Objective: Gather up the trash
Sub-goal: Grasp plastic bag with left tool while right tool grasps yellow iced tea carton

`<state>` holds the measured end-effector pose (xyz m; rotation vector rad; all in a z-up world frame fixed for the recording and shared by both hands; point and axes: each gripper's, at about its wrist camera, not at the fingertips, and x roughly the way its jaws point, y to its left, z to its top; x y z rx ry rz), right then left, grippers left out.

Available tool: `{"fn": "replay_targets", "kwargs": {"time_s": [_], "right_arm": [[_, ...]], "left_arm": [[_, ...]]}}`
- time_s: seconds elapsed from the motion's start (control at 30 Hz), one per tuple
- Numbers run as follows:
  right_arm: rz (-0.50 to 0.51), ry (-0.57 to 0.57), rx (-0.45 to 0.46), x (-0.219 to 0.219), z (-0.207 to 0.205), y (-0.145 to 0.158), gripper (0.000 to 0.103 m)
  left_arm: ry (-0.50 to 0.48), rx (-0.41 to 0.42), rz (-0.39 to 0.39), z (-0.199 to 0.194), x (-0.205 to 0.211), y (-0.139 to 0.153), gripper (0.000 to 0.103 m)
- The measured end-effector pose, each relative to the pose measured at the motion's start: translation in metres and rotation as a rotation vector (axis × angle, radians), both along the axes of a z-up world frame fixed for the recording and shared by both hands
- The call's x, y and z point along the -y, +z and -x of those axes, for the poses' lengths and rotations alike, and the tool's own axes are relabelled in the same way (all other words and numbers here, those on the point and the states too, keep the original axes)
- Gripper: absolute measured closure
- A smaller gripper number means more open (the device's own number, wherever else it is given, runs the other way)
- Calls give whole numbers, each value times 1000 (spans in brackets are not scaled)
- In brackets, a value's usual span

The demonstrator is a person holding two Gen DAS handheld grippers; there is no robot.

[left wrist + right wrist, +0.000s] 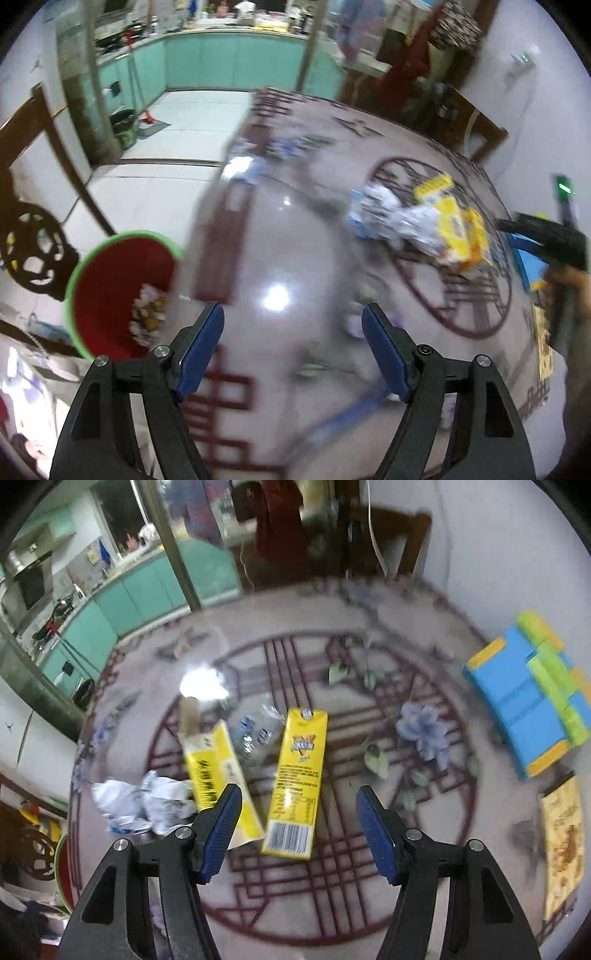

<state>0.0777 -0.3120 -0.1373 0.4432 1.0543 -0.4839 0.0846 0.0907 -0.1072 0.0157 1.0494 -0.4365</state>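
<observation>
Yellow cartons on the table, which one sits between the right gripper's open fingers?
The intact yellow carton with the barcode end facing the right gripper; the other carton lies left, torn open.

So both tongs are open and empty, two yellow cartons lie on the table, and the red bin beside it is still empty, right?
Not quite: the left wrist view shows the red bin already holds trash. The rest stands: left tongs and right tongs open and empty, two yellow cartons on the table.

White walls (480,554), pale tiled floor (155,184), teal cabinets (236,59) behind; a glossy patterned bench (280,236) reflects a lamp glare (276,297)
</observation>
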Motion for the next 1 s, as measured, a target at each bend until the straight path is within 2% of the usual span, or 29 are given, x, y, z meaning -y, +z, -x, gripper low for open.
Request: {"fn": "replay_targets", "kwargs": {"time_s": [0.17, 0.2, 0.23, 0.27, 0.33, 0.5, 0.7, 0.87, 0.9, 0.93, 0.97, 1.0], "right_arm": [[-99, 14, -105, 15, -23, -65, 41], [-120, 23, -102, 17, -21, -75, 60], [-156, 40, -85, 20, -18, -82, 71], [-176, 49, -70, 23, -13, -86, 71], [-184, 71, -42, 27, -6, -85, 71], [-157, 116, 77, 28, 28, -52, 71], [-136, 167, 113, 27, 53, -26, 71], [-155, 155, 102, 38, 59, -27, 71], [-149, 152, 95, 42, 58, -31, 70], [-148, 148, 90, 45, 58, -32, 70], [-153, 145, 87, 47, 59, -34, 70], [-155, 144, 85, 48, 59, -35, 70]], "left_arm": [[-63, -20, -2, 24, 55, 4, 25], [-70, -15, -3, 26, 64, 6, 25], [-74, -10, -4, 27, 72, 8, 25], [-75, -4, -6, 25, 81, 10, 25], [-68, 13, -5, 16, 95, 13, 25], [0, 63, 0, -28, 128, 8, 22], [113, -29, 0, -88, 163, -41, 22], [134, -85, -49, -106, 180, -72, 23], [140, -94, -57, -106, 181, -77, 28], [145, -91, -55, -106, 179, -79, 40], [145, -89, -50, -106, 178, -81, 47], [137, -97, -46, -105, 177, -82, 48]]}}
